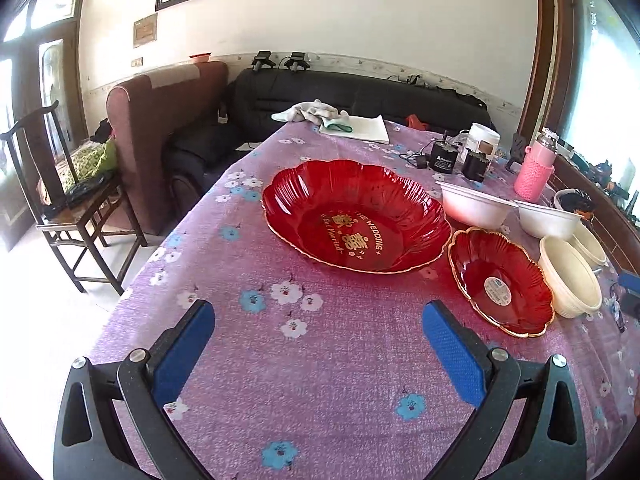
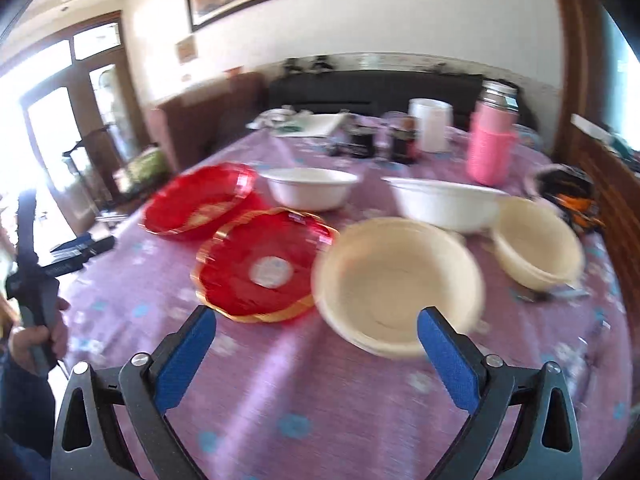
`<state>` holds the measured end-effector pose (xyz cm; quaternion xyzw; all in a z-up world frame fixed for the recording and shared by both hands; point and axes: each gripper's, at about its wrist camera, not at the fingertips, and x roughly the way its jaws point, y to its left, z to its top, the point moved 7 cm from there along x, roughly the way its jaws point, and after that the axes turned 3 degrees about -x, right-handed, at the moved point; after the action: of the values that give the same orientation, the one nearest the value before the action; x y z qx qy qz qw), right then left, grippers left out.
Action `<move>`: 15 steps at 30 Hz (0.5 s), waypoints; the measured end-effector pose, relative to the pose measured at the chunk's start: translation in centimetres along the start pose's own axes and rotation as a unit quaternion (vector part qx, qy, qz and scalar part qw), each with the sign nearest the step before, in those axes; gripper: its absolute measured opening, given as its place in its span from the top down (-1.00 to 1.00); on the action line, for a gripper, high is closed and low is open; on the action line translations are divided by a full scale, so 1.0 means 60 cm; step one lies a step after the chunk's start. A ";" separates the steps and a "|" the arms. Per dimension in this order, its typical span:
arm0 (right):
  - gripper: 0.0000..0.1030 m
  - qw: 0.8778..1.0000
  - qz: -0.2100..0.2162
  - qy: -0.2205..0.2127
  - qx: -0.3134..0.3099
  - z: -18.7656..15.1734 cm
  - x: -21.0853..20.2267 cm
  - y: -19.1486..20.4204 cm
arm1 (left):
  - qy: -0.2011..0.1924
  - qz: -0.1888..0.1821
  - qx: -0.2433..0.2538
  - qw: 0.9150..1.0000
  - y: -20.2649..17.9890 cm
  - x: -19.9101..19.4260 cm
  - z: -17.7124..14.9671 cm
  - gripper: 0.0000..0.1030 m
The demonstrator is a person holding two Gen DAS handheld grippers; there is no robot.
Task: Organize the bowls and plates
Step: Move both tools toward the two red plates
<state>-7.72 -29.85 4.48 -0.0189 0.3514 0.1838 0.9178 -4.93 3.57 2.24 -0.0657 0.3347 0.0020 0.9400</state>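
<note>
Left tongs: I see my left gripper (image 1: 318,336) spread wide over bare tablecloth (image 1: 320,380), pinching nothing.
Right tongs: my right gripper (image 2: 316,338) is spread too, and empty; its right finger (image 2: 448,360) overlaps the near rim of a cream bowl in this view, but I cannot tell whether it touches.
Big red plate: the large scalloped plate (image 1: 356,216) sits mid-table with gold lettering in its well.
Small red plate: the smaller one (image 1: 502,282) lies just to its right, a white sticker at its centre, its rim close to the big plate's.
Cream bowls: one (image 2: 396,284) sits just right of the small plate, tilted up on its side in the left view; another (image 2: 536,242) is beyond it to the right.
White bowls: two (image 1: 476,206) (image 1: 548,220) stand side by side behind the cream ones.
Far clutter: a pink bottle (image 1: 534,170) stands behind the bowls.
Sharpness: my right view is blurred.
Person: a hand (image 2: 38,336) grips a handle at the left edge of the right view.
</note>
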 end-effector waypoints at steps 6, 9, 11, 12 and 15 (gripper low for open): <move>-0.85 0.999 0.050 -0.012 -0.009 0.061 0.044 0.081 | -0.015 0.001 -0.025 1.000 0.023 -0.012 -0.003 -1.00; -0.84 0.998 0.064 -0.028 -0.005 0.088 0.057 0.107 | -0.024 0.002 -0.025 0.999 0.033 -0.020 -0.002 -1.00; -0.84 0.996 0.083 -0.031 0.003 0.103 0.070 0.122 | -0.020 0.008 -0.020 1.000 0.037 -0.021 -0.003 -1.00; -0.84 0.995 0.091 -0.032 0.006 0.108 0.076 0.128 | -0.015 0.009 -0.018 1.000 0.039 -0.021 -0.004 -1.00; -0.84 0.993 0.112 -0.027 0.011 0.118 0.103 0.144 | -0.012 -0.001 -0.021 1.000 0.041 -0.022 -0.005 -1.00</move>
<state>-2.00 -18.66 6.61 0.0356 0.3279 0.2821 0.9009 -6.28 6.01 2.57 -0.0856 0.3229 0.0089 0.9425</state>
